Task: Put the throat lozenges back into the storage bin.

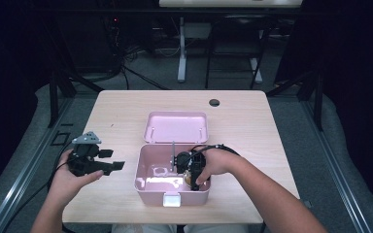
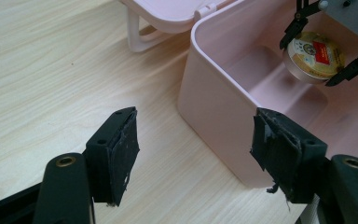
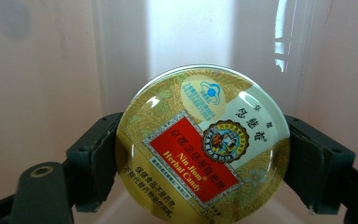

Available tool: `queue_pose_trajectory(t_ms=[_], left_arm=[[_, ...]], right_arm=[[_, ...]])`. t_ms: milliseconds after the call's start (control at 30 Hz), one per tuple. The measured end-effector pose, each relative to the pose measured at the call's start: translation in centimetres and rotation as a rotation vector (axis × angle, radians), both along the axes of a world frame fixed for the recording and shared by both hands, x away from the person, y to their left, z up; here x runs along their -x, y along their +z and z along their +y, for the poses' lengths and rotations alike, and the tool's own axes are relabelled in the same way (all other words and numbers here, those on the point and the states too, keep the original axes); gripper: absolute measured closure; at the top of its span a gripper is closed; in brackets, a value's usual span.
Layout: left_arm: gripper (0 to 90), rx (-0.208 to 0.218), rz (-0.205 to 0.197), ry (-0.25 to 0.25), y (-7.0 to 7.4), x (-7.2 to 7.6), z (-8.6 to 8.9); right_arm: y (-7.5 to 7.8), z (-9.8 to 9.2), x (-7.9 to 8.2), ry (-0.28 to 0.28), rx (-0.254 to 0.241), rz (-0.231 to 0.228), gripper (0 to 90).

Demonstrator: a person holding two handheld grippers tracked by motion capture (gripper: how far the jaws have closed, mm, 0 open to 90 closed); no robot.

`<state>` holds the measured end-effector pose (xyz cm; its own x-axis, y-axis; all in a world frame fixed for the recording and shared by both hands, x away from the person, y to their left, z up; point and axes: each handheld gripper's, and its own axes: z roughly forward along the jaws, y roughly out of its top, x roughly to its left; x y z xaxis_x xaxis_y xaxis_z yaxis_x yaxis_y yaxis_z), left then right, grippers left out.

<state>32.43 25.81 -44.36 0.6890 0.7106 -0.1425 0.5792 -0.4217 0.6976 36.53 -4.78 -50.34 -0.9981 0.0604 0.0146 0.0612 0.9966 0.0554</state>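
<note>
Right now the right tongs (image 1: 193, 175) pinch a round candy tin (image 3: 203, 147) by its rim, one jaw on each side, lid label facing the right gripper view. Tin hangs inside the open pink box (image 1: 145, 165), toward its right end, above the box floor; from the left gripper view the tin (image 2: 313, 55) sits between the other tongs' tips over an inner compartment. Whether it touches the floor, cannot tell. Box sits near the table's (image 1: 121, 111) near edge, about centre, lid (image 1: 176, 127) flipped back flat toward the far edge. Left tongs (image 1: 118, 166) are spread wide, gripping nothing, hovering just left of the box's left wall, jaws pointing at it, above the near-left part of the table.
</note>
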Motion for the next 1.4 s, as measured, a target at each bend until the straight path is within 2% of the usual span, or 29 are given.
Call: queue_pose_trajectory(t_ms=[900, 1400], left_arm=[[31.4, 0.000, 0.000, 0.002, 0.0, 0.0, 0.0], [31.4, -0.002, 0.003, 0.003, -0.1, 0.0, 0.0]], right_arm=[[-1.1, 0.0, 0.0, 0.003, -0.005, 0.025, 20.1], [-1.4, 0.0, -0.1, -0.001, -0.005, 0.024, 20.1]])
